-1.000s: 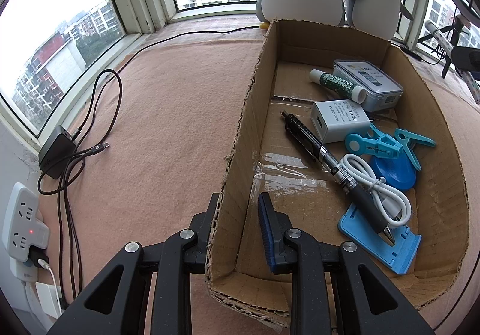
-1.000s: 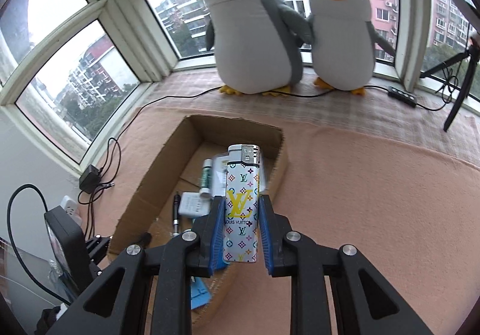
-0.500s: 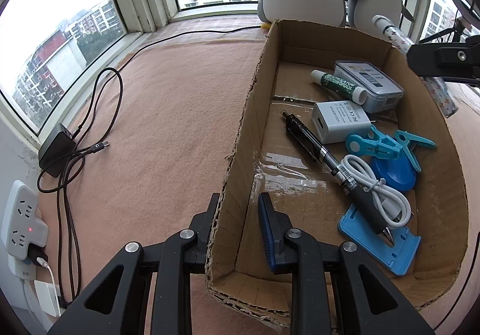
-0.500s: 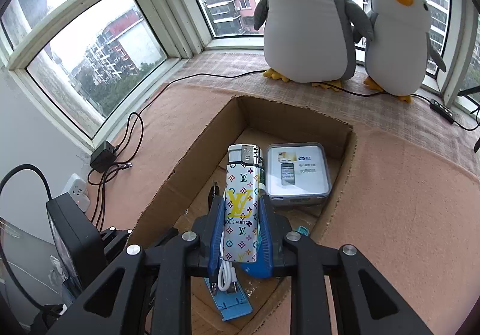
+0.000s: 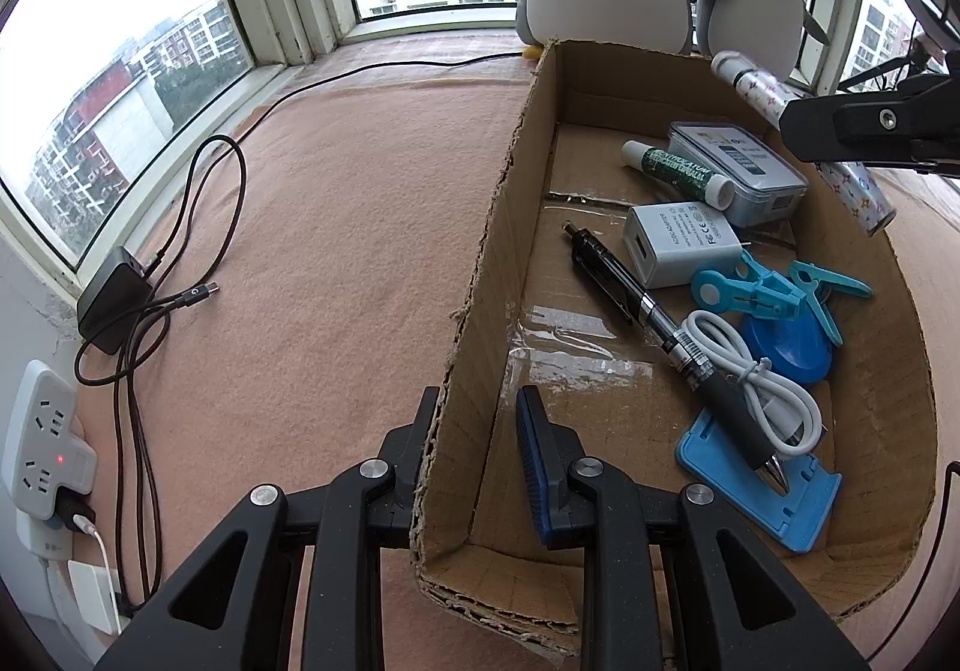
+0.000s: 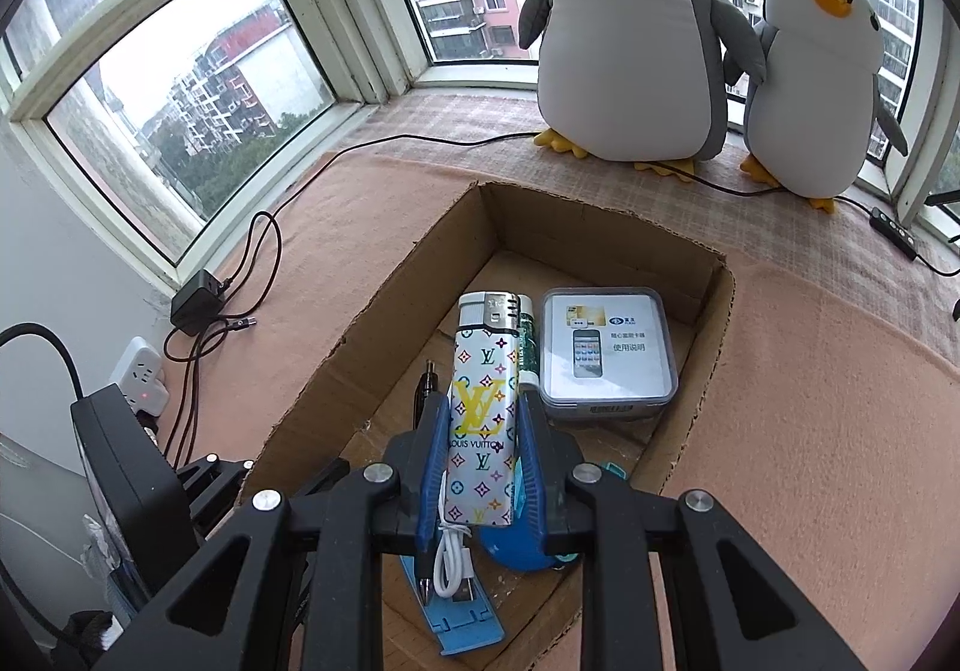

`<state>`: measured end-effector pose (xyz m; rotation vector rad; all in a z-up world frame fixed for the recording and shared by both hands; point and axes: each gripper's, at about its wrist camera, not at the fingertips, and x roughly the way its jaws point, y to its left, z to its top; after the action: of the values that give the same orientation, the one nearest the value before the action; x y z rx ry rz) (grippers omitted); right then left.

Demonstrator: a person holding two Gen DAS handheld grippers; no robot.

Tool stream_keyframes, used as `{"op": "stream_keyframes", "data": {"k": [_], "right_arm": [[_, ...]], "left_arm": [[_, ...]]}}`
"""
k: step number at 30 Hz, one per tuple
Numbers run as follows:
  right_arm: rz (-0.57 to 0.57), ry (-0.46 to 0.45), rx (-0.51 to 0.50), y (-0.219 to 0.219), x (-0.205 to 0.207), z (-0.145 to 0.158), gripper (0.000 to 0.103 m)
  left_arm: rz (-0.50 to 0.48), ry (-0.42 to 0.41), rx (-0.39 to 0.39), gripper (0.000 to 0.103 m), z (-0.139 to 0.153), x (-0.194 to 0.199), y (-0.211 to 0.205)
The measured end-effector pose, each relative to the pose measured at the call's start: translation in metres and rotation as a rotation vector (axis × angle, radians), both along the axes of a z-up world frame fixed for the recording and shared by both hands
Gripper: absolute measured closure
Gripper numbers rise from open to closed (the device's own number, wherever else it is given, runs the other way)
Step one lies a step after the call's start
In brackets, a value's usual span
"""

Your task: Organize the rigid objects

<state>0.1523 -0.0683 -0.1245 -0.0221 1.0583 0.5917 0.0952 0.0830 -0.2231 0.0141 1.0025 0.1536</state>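
1. Step in hand: the lighter [image 6: 483, 419] is being carried to the cardboard box [image 5: 492, 227] for placement. It sits clamped between the blue pads of the right gripper [image 6: 483, 455], held above the box interior near the right wall, as the left wrist view confirms [image 5: 804, 131].
2. Lighter appearance: a rigid, flat-sided body with a white wrap printed in coloured monogram marks and a large yellow logo; a silver metal cap tops it. It points away from the gripper.
3. Left gripper [image 5: 474, 443]: its jaws straddle the box's left wall at the near corner, one finger outside, one inside. A gap shows beside the inner pad, so a firm clamp cannot be confirmed.
4. Box contents: a clear-lidded case [image 6: 606, 353] at the far right, a green tube [image 5: 678, 173], a white charger [image 5: 681, 245], a black pen [image 5: 654, 323], a white cable [image 5: 762, 377], blue clips [image 5: 774, 290] and a blue stand [image 5: 762, 491].
5. Next move, as a judgement: lower the lighter onto bare cardboard floor toward the left wall, clear of the pen, then release.
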Motion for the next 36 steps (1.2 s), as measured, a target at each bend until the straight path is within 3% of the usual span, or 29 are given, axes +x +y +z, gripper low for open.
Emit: {"op": "stream_keyframes", "data": {"k": [15,24,28,36], "right_arm": [[-0.002,-0.013,-0.011,-0.002,0.001,0.002,0.082],[-0.005,-0.023,-0.021,-0.009,-0.003,0.003,0.064],[-0.010,-0.026,-0.024,-0.014,-0.005,0.004,0.048],[-0.029,-0.021,-0.022,-0.027,-0.009,0.003,0.047]], "left_arm": [[0.000,-0.001,0.001,0.078,0.000,0.000,0.000],[0.000,-0.001,0.001,0.078,0.000,0.000,0.001],[-0.001,-0.001,0.001,0.078,0.000,0.000,0.001],[-0.001,-0.001,0.001,0.078,0.000,0.000,0.001]]}}
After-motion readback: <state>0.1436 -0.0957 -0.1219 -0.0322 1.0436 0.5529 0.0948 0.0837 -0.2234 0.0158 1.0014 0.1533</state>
